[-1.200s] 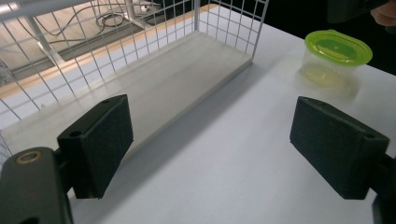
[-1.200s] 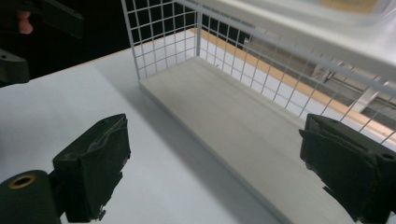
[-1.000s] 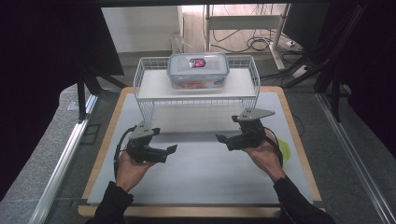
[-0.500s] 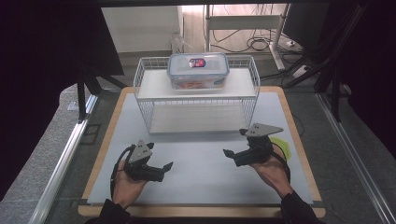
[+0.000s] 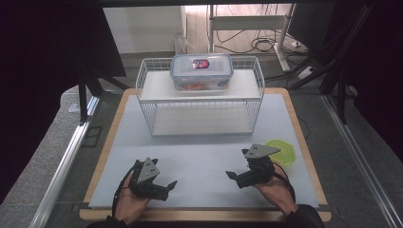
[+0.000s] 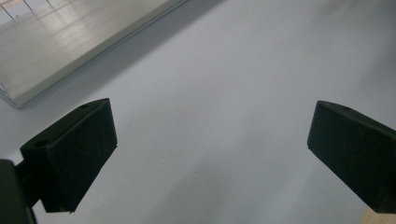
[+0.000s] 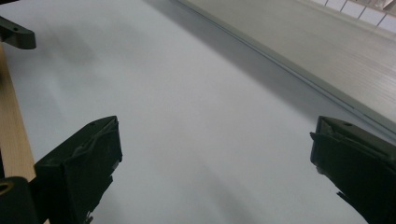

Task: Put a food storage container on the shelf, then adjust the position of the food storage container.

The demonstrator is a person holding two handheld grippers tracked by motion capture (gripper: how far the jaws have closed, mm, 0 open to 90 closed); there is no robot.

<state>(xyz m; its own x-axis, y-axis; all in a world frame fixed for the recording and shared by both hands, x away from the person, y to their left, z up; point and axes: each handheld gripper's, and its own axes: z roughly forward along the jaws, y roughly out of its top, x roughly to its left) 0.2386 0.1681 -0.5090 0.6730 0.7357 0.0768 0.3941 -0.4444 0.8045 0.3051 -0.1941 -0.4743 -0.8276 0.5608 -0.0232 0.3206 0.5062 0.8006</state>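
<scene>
My left gripper (image 5: 167,189) rests low over the white mat (image 5: 199,156) near the front left, jaws pointing right. Its jaws have just been opening and stand wide apart, with nothing between them (image 6: 212,116). My right gripper (image 5: 234,179) is at the front right, jaws pointing left, and is also open and empty (image 7: 215,130). The two grippers face each other across a bare stretch of mat. A clear lidded food container (image 5: 202,71) stands on top of the white wire rack (image 5: 147,95) at the back.
A yellow-green round dish (image 5: 281,152) lies on the mat just behind my right gripper. The mat covers a wooden board (image 5: 304,142), whose front edge is close under both hands. The rack's lower shelf (image 5: 199,121) is bare.
Both hands have drawn back from the rack toward the front edge and sunk lower onto the mat. The container and rack have not moved.
</scene>
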